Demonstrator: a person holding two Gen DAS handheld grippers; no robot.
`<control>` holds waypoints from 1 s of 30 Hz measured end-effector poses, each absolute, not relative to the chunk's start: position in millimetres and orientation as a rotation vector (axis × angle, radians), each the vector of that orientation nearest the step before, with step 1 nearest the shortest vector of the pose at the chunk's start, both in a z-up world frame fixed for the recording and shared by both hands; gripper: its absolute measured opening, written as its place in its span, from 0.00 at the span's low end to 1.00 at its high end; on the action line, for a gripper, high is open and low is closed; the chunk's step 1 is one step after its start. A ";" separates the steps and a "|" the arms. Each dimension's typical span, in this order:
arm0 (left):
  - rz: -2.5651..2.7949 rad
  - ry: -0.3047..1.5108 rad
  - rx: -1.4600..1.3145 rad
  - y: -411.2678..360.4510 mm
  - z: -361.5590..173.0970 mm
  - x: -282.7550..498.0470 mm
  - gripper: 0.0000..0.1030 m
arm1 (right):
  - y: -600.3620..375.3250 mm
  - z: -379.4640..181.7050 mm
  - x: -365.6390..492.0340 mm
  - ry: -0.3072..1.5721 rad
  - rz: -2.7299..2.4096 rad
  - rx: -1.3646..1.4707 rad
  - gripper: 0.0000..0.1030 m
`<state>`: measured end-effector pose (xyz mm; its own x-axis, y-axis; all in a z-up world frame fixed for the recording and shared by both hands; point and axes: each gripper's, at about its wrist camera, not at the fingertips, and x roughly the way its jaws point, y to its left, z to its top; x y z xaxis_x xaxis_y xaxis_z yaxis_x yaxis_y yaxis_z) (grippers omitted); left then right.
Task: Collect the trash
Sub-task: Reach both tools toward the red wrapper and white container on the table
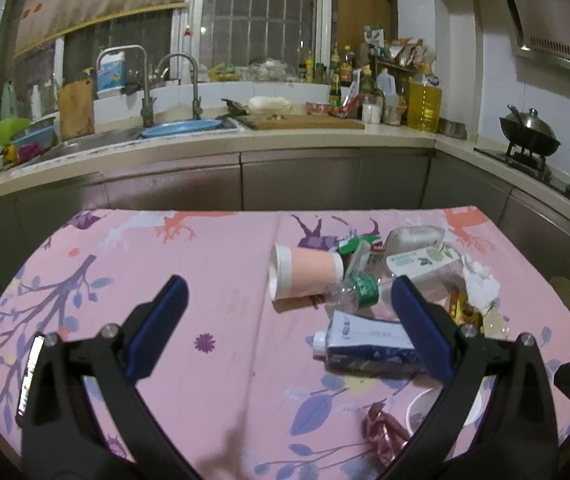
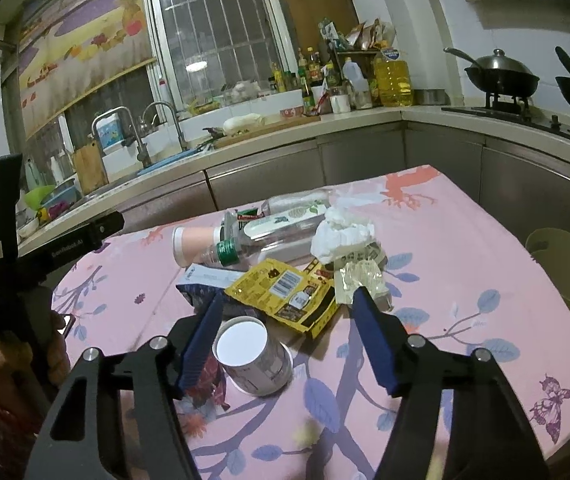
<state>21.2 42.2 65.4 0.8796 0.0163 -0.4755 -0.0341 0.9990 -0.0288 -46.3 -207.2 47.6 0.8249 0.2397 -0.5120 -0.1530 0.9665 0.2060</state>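
A heap of trash lies on the pink-clothed table (image 1: 205, 260): a pink paper cup (image 1: 305, 274) on its side, a clear bottle with a green label (image 1: 361, 292), a dark blue pouch (image 1: 365, 344) and white tissue (image 1: 481, 284). My left gripper (image 1: 288, 282) hovers wide open just short of the heap, holding nothing. In the right wrist view my right gripper (image 2: 289, 296) is open around a small printed paper cup (image 2: 253, 356). That cup sits beside the left finger and clear of the right one. A yellow wrapper (image 2: 285, 292) lies just beyond it.
A red foil wrapper (image 2: 205, 380) lies under the right gripper's left finger. A pale bin (image 2: 565, 272) stands past the table's right edge. A hand (image 2: 51, 354) holds the left gripper at the left. Kitchen counter, sink and stove ring the table.
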 end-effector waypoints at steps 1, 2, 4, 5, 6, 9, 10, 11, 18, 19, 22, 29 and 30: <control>0.025 0.503 -0.037 43.1 63.3 22.1 0.95 | -206.9 46.6 -46.1 0.565 0.211 0.158 0.61; 0.024 0.510 -0.039 44.5 60.4 23.1 0.95 | -205.8 45.6 -45.1 0.575 0.209 0.145 0.60; 0.029 0.514 -0.039 46.7 56.5 22.7 0.95 | -205.0 41.6 -44.2 0.584 0.210 0.144 0.59; 0.029 0.514 -0.039 47.7 54.4 22.2 0.95 | -204.4 39.6 -43.6 0.587 0.210 0.142 0.59; 0.025 0.515 -0.040 48.7 52.3 21.5 0.95 | -204.8 37.1 -42.7 0.592 0.211 0.143 0.58; 0.009 0.525 -0.043 50.6 44.4 19.7 0.95 | -204.8 29.2 -41.0 0.604 0.209 0.145 0.56; -0.001 0.531 -0.042 50.3 41.2 19.1 0.95 | -205.6 27.4 -39.0 0.601 0.206 0.135 0.55; -0.013 0.538 -0.040 49.5 37.9 18.4 0.95 | -206.1 25.3 -38.3 0.608 0.205 0.136 0.55; -0.125 0.602 0.006 33.6 14.5 8.9 0.95 | -207.4 13.4 -34.0 0.660 0.205 0.132 0.52; -0.143 0.619 0.007 30.5 10.1 7.6 0.95 | -206.5 11.8 -33.8 0.663 0.209 0.131 0.52; -0.201 0.679 -0.004 24.8 -3.7 6.3 0.95 | -203.1 8.6 -33.0 0.674 0.220 0.111 0.49; -0.239 0.756 -0.002 10.7 -22.6 8.2 0.95 | -197.7 3.5 -31.7 0.673 0.233 0.080 0.48; -0.238 0.760 0.002 9.5 -24.2 8.7 0.95 | -197.4 3.4 -31.3 0.671 0.233 0.073 0.48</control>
<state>8.7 9.5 -24.2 0.6990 -0.2128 -0.6827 0.2141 0.9732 -0.0841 -31.3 -197.4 3.4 0.7585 0.2371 -0.6070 -0.1901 0.9715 0.1418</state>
